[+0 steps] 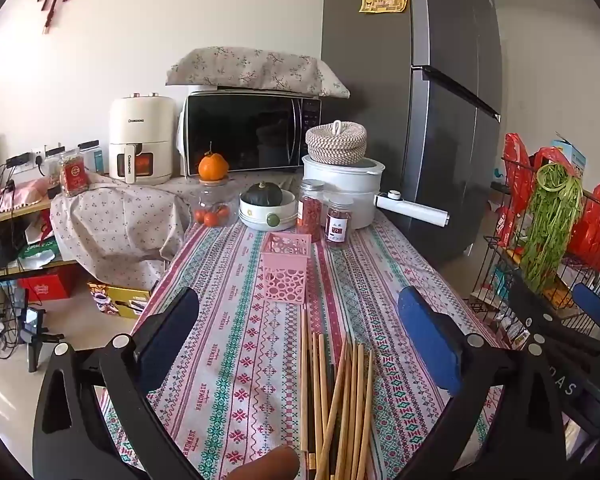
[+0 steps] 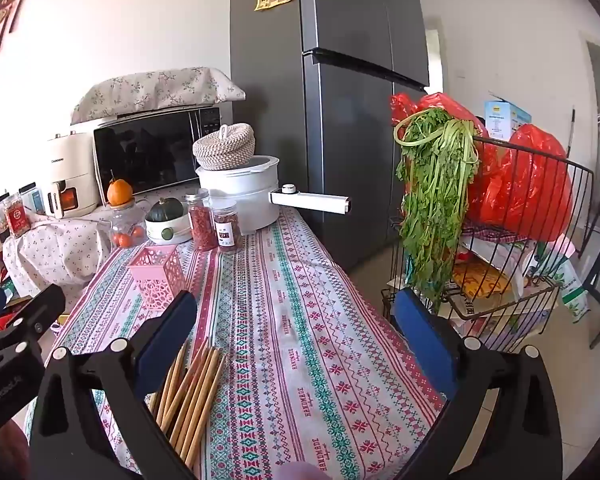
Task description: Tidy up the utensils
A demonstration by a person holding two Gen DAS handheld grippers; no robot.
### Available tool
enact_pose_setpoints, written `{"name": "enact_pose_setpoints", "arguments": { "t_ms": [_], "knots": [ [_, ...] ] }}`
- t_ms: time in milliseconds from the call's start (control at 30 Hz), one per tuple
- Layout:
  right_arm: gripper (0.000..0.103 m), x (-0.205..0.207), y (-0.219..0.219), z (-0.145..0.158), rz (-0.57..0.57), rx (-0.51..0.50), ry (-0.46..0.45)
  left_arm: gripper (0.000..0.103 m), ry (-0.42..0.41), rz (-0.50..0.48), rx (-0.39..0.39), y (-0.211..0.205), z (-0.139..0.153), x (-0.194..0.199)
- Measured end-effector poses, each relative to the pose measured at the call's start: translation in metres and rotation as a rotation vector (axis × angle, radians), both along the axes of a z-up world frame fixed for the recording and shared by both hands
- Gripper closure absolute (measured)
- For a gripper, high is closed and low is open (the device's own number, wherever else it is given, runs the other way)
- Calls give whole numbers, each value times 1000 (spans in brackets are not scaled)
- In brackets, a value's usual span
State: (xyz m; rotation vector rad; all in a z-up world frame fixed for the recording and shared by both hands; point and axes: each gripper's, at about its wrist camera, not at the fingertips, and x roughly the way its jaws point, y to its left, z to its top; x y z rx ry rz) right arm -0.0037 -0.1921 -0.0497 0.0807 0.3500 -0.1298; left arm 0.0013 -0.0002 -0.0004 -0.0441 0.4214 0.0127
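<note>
Several wooden chopsticks [image 1: 340, 396] lie in a loose bundle on the patterned tablecloth [image 1: 236, 340], near its front edge. A pink perforated holder [image 1: 286, 266] stands upright just beyond them. My left gripper [image 1: 300, 336] is open and empty, its jaws straddling the chopsticks above the table. My right gripper [image 2: 296, 328] is open and empty, to the right of the chopsticks [image 2: 192, 392]; its left finger partly hides them. The pink holder [image 2: 158, 276] shows at the left in the right wrist view.
Two spice jars [image 1: 324, 214], a bowl with a squash [image 1: 266, 206], a white pot [image 1: 344, 188] with a long handle and a woven lid stand at the table's far end. A fridge [image 1: 440, 100] and a wire rack with greens [image 2: 500, 240] stand to the right.
</note>
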Motion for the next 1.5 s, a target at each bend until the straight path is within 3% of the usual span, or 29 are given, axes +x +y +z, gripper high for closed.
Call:
{"name": "enact_pose_setpoints", "arguments": {
  "t_ms": [267, 367, 967, 1500],
  "knots": [
    [7, -1, -10, -1, -29, 15, 3, 7, -10, 11, 1, -12, -7, -6],
    [7, -8, 6, -1, -24, -12, 7, 7, -14, 10, -6, -12, -11, -12],
    [7, -39, -12, -19, -43, -18, 37, 7, 48, -32, -57, -12, -16, -28],
    [7, -55, -11, -27, -49, -39, 52, 7, 63, -50, -42, -19, -22, -39]
  ]
}}
